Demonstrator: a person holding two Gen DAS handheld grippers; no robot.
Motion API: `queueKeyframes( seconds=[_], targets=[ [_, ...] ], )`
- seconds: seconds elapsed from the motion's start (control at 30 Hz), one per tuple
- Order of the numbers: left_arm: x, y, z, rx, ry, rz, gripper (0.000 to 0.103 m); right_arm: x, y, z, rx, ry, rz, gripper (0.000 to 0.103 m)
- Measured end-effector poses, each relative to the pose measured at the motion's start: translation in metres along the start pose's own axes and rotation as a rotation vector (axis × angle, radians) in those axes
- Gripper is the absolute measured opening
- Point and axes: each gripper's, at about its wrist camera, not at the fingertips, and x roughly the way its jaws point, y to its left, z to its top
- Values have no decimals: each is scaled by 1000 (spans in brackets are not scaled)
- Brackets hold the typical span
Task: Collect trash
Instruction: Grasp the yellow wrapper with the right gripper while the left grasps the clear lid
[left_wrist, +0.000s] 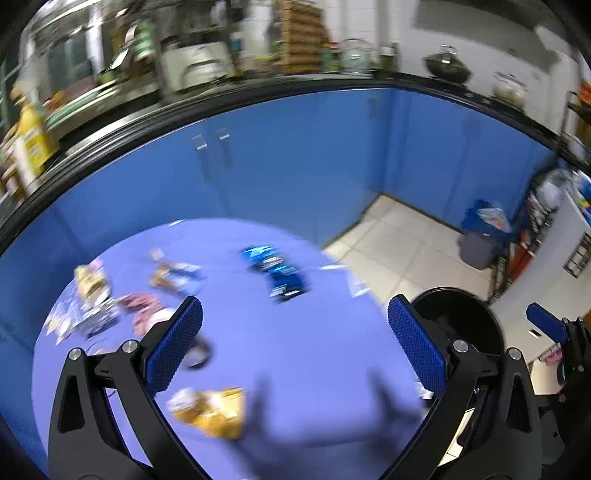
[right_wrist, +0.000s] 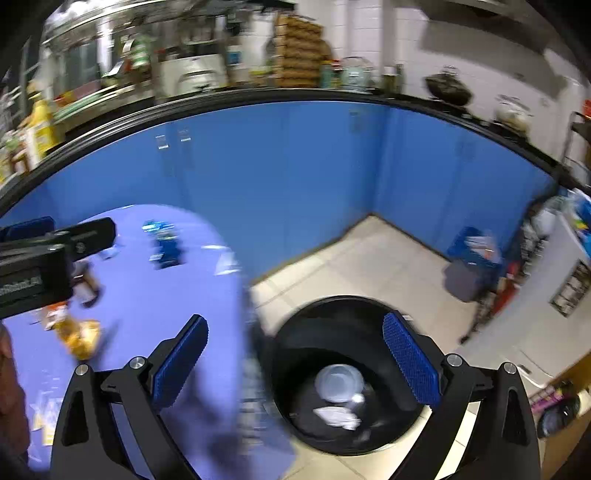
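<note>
Both views are motion-blurred. My left gripper (left_wrist: 295, 314) hangs open and empty over a round table with a purple cloth (left_wrist: 314, 354). On the cloth lie a yellow wrapper (left_wrist: 212, 410), a blue wrapper (left_wrist: 277, 271) and several wrappers at the left (left_wrist: 96, 302). My right gripper (right_wrist: 295, 332) is open and empty, straddling the table's right edge and a black trash bin (right_wrist: 295, 339) on the floor. Inside the bin lie a pale round lid or plate (right_wrist: 338, 376) and crumpled white paper (right_wrist: 338, 415). The bin (left_wrist: 480, 317) also shows behind my left gripper's right finger.
Blue cabinets (left_wrist: 295, 166) under a cluttered black counter ring the room. Beige floor tiles (right_wrist: 369, 266) lie beyond the table. A grey bin with a blue bag (left_wrist: 480, 236) stands at the right by a rack. The left gripper's body (right_wrist: 44, 258) shows at the right wrist view's left edge.
</note>
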Motion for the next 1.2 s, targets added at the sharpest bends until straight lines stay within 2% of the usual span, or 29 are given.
queueKeyframes(
  seconds=[0.33,0.53,0.63,0.87,1.2],
  targets=[
    [-13,109,-37,-142,31,92,99,6,108,0,-132,25,148,93],
    [-9,168,-68,-213,79,148,99,18,166,-7,-199,76,216,93],
    [-1,191,-83,-240,124,147,99,26,187,-12,-229,102,232,93],
    [21,228,-112,-248,213,172,99,51,211,-22,-245,181,236,93],
    [63,233,-113,-201,265,147,99,84,217,-23,-200,270,223,93]
  ],
)
